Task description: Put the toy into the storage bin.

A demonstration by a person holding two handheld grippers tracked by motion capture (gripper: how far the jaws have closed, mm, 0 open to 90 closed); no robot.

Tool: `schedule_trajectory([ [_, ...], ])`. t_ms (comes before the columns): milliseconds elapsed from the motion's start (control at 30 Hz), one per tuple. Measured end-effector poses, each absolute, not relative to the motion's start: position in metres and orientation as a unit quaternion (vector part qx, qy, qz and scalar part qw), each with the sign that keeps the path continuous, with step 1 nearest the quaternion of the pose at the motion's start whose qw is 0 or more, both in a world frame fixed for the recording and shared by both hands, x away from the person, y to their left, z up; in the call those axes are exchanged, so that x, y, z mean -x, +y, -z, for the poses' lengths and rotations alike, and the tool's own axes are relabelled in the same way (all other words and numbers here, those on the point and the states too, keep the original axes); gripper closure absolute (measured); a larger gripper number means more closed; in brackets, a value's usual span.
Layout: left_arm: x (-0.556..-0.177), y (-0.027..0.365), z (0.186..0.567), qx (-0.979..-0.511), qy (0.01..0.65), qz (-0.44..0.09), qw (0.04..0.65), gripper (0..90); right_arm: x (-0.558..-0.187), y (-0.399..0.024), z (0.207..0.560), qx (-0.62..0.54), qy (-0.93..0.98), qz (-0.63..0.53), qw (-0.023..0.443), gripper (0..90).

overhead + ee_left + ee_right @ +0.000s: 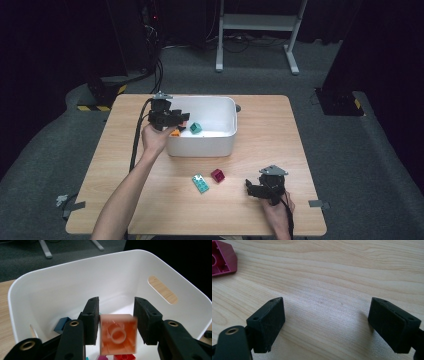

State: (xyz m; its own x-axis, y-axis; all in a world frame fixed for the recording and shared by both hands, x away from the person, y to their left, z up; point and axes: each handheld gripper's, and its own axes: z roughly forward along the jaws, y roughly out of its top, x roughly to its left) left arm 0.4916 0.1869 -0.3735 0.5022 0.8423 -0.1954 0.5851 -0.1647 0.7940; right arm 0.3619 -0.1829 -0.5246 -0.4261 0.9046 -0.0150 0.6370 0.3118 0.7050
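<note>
My left gripper [183, 120] [116, 302] hangs over the left end of the white bin [200, 148] [75, 282]. An orange brick [175, 133] [118, 335] shows between its jaws, underside toward the camera. The brick is blurred while the jaws are sharp, and it sits low in the gap, so the pads look loose on it. My right gripper [252, 188] [327, 315] rests open near the table's front right with only bare wood between its fingers. A magenta brick [217, 175] [222, 258] and a teal flat brick [201, 183] lie on the table left of it.
Inside the bin lie a teal brick [195, 128], a blue brick [62, 324] and a red brick [125, 357]. A white metal stand [257, 22] is on the floor beyond the table. The person's left forearm [125, 195] crosses the table's front left.
</note>
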Motion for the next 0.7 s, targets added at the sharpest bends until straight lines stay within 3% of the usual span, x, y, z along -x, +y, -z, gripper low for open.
schedule_trajectory([
  [300,-0.487,0.189,0.370,-0.744,0.475,-0.148,0.446,38.5,-0.362,-0.183,0.525,-0.493,0.782,-0.318,0.210,13.7],
  [700,-0.460,0.188,0.362,-0.756,0.432,-0.169,0.462,29.2,-0.362,-0.183,0.525,-0.493,0.782,-0.318,0.210,13.7],
])
